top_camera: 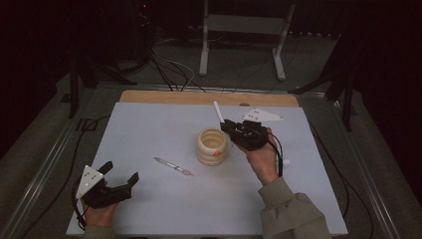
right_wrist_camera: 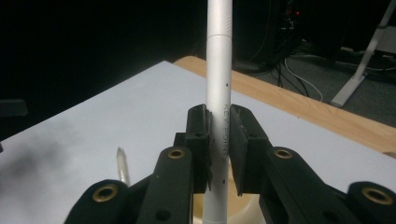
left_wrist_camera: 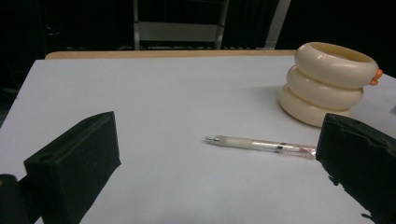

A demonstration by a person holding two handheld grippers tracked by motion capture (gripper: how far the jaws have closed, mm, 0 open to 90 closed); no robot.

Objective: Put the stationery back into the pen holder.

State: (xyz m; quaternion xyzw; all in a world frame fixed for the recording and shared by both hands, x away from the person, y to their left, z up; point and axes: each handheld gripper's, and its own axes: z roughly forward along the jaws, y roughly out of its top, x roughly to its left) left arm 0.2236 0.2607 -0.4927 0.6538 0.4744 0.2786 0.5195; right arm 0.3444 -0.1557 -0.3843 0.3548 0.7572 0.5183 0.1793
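Observation:
A cream ribbed cup (top_camera: 212,146) made of stacked rings stands mid-table, also seen as the cup (left_wrist_camera: 327,84) in the left gripper view. My right gripper (top_camera: 230,125) hovers just right of it, shut on a white pen (top_camera: 217,111) that points up and away. In the right gripper view the white pen (right_wrist_camera: 218,93) stands clamped between the pads (right_wrist_camera: 198,140), above the cup's rim (right_wrist_camera: 247,210). A clear pen (top_camera: 172,166) lies flat left of the cup. My left gripper (top_camera: 121,175) rests open near the front left, its jaws wide either side of the clear pen (left_wrist_camera: 261,144).
The white table sheet (top_camera: 149,129) ends in a wooden strip (top_camera: 199,97) at the far edge. Beyond it stand a metal frame (top_camera: 244,30) and cables (top_camera: 169,69) on the floor. Rails run along both table sides.

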